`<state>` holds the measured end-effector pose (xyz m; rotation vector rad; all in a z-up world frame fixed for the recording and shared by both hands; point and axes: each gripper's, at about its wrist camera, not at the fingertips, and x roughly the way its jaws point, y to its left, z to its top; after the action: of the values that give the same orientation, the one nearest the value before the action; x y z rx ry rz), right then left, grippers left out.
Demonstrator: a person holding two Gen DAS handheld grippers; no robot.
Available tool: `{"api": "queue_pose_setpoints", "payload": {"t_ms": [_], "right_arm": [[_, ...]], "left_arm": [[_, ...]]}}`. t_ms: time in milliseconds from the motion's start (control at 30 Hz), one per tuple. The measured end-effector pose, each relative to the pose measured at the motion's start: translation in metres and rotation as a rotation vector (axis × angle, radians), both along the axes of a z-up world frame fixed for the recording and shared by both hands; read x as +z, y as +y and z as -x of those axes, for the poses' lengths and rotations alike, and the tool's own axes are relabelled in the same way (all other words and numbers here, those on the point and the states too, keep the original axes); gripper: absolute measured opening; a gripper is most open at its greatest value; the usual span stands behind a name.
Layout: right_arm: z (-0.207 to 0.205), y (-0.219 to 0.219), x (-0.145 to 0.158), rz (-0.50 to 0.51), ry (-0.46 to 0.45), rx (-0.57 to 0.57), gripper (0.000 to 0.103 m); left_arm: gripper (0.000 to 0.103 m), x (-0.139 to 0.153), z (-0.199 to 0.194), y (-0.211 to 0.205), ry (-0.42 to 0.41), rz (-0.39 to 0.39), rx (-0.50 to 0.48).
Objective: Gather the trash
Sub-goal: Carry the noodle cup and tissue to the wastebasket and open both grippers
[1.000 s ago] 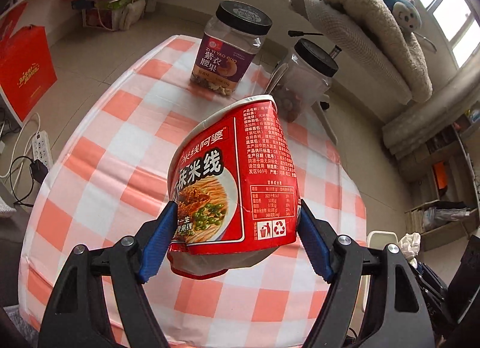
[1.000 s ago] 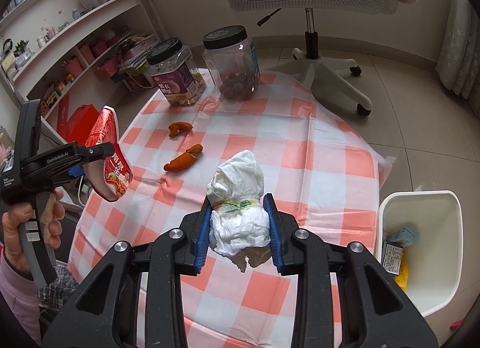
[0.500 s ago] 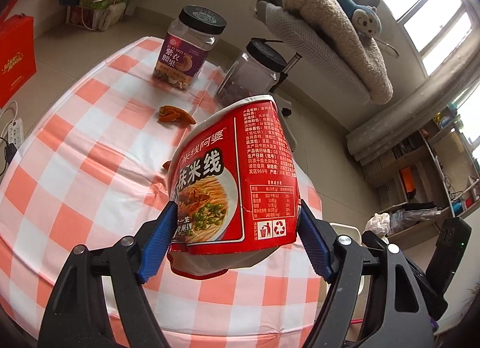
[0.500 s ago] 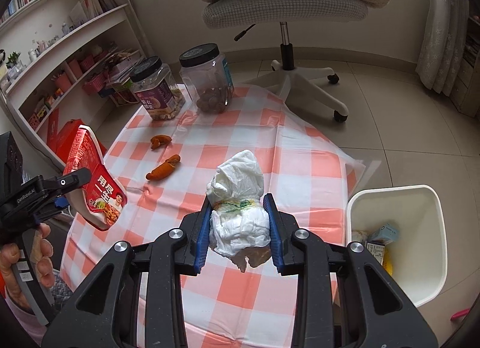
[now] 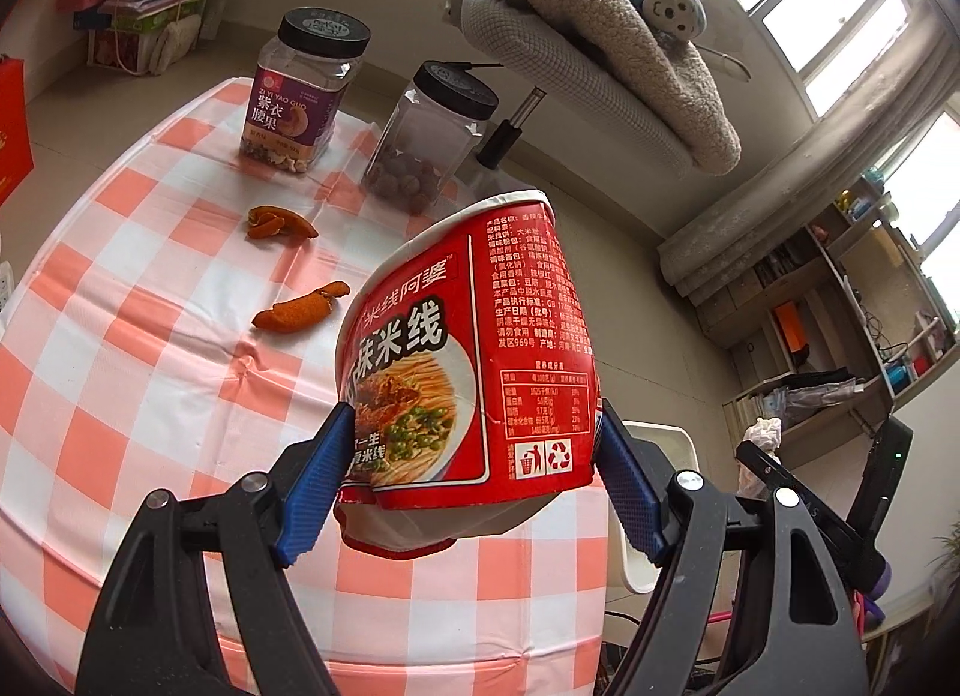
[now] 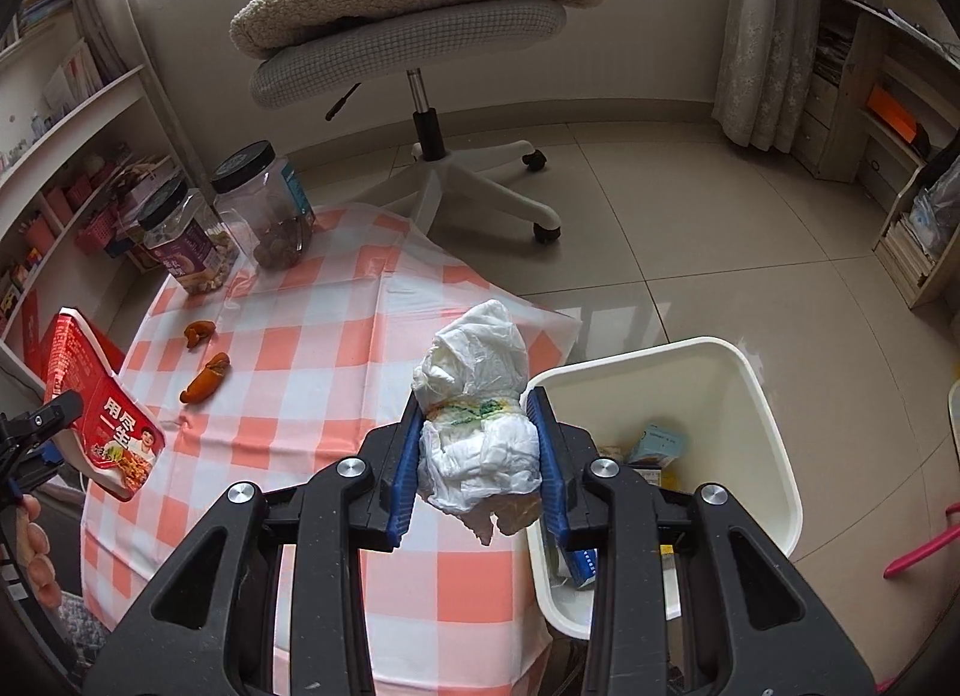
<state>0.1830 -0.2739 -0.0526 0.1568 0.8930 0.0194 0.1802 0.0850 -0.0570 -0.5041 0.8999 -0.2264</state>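
At the far left of the right wrist view, the left hand-held gripper (image 6: pixel 57 426) holds a red paper noodle cup (image 6: pixel 102 405), squashed out of round, lifted above the desk's edge. In the left wrist view the blue ribbed pads (image 5: pixel 315 483) are clamped on the lower sides of the cup (image 5: pixel 474 354); its glossy printed wall is creased and its base is pushed in.

The desk (image 6: pixel 336 330) wears a smooth, faintly wrinkled cloth of orange and white checks. Two curled, dry-looking pieces of orange peel lie on it well apart from both grippers: one piece (image 6: pixel 200 332) nearer the jars, the other (image 6: pixel 207 378) nearer the cup. At the far edge stand two clear plastic jars with black screw lids, side by side: the purple-labelled jar (image 6: pixel 186 243) of pale nuts and the plain jar (image 6: pixel 264 213) holding dark round pieces.

In the middle, the right hand-held gripper (image 6: pixel 478 459) is closed on a crumpled white bundle (image 6: pixel 477 414) of thin, crinkly plastic and soft paper, pinched at its waist between blue pads; it hangs above the desk's right edge, just beside the bin.

To the right, on the tiled floor, a white, rounded, square plastic bin (image 6: pixel 756 396) stands against the desk, with small boxes and wrappers inside.
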Motion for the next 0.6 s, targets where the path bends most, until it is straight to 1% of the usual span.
{"api": "queue_pose_setpoints", "payload": {"t_ms": [133, 200, 267, 333, 367, 433, 500, 600], "right_arm": [[0.005, -0.031, 0.001, 0.029, -0.003, -0.083, 0.034], [0.007, -0.046, 0.001, 0.021, 0.000, -0.118, 0.035], [0.010, -0.059, 0.001, 0.031, 0.000, -0.158, 0.038], [0.014, -0.072, 0.004, 0.033, -0.011, -0.203, 0.057], [0.017, -0.078, 0.005, 0.027, -0.020, -0.227, 0.061], [0.023, -0.091, 0.010, 0.011, -0.045, -0.279, 0.079], [0.028, -0.104, 0.014, -0.009, -0.067, -0.327, 0.085], [0.035, -0.124, 0.019, -0.045, -0.090, -0.389, 0.087]], "left_arm": [[0.076, -0.002, -0.002, -0.015, 0.000, -0.002, -0.026], [0.076, -0.003, -0.003, -0.025, -0.001, -0.004, -0.042], [0.076, -0.004, -0.004, -0.036, -0.001, -0.005, -0.061], [0.076, -0.005, -0.006, -0.049, -0.005, -0.007, -0.082], [0.076, -0.005, -0.006, -0.056, -0.008, -0.006, -0.095], [0.076, -0.005, -0.008, -0.070, -0.013, -0.004, -0.119], [0.076, -0.005, -0.010, -0.087, -0.019, 0.003, -0.145], [0.076, -0.005, -0.013, -0.114, -0.022, 0.012, -0.185]]}}
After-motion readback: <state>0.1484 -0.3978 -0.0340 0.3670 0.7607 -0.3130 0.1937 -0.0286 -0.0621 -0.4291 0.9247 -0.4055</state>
